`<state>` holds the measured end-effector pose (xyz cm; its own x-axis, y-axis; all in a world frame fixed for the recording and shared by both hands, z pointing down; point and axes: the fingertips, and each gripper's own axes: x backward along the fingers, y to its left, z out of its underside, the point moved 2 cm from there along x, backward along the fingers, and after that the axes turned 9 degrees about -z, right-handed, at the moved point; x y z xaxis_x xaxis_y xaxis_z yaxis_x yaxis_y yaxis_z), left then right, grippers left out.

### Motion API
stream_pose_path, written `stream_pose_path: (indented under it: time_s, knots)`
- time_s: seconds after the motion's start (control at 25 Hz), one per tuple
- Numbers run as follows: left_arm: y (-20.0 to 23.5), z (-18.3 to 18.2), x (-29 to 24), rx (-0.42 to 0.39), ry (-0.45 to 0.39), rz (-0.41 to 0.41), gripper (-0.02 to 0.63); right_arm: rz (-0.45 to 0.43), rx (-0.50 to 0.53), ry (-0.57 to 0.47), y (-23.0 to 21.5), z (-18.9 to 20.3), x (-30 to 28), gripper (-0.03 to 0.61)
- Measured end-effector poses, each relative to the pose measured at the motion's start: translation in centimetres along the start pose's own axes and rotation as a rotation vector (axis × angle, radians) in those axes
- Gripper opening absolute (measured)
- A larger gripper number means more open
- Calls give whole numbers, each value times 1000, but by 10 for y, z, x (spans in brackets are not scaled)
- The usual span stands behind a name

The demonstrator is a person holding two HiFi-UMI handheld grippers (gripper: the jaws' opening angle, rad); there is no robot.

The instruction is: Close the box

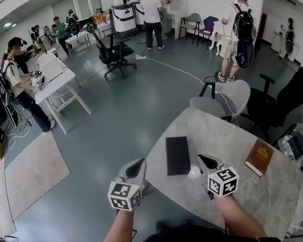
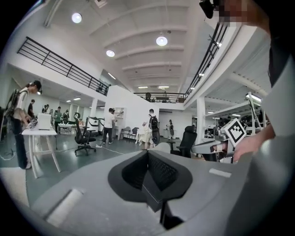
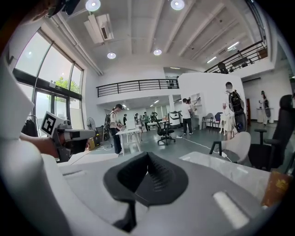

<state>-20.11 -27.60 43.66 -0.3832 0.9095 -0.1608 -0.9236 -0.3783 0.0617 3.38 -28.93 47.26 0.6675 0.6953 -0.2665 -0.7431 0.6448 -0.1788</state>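
Pale, faintly veined table top point(image 1: 228, 135) with rounded corners, standing on a grey-green floor point(image 1: 108, 129); also seen low in the right gripper view as a light slab point(image 3: 230, 168).

Flat on the top, toward its left edge: a flat black box point(image 1: 177, 154), lid side up and closed flush, long sides running away from the person.

Just beside that box's near right corner: a small clear, glossy thing point(image 1: 193, 172), too indistinct to name.

Well apart, near the right edge: a brown book-like item point(image 1: 259, 157) with a gold mark on its cover, lying flat and turned at a slant to the black box.

Bare stone between and beyond them.
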Motion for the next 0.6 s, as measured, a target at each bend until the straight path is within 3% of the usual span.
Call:
stream_pose_path:
  time_s: [0.24, 0.6]
  knots:
    - [-18, -4, -22, 82, 41, -76, 11, -55, 13, -73, -12, -29, 15, 3]
    - [-47, 6, -33, -9, 80, -51, 9, -22, 31, -87, -28, -18, 50, 2]
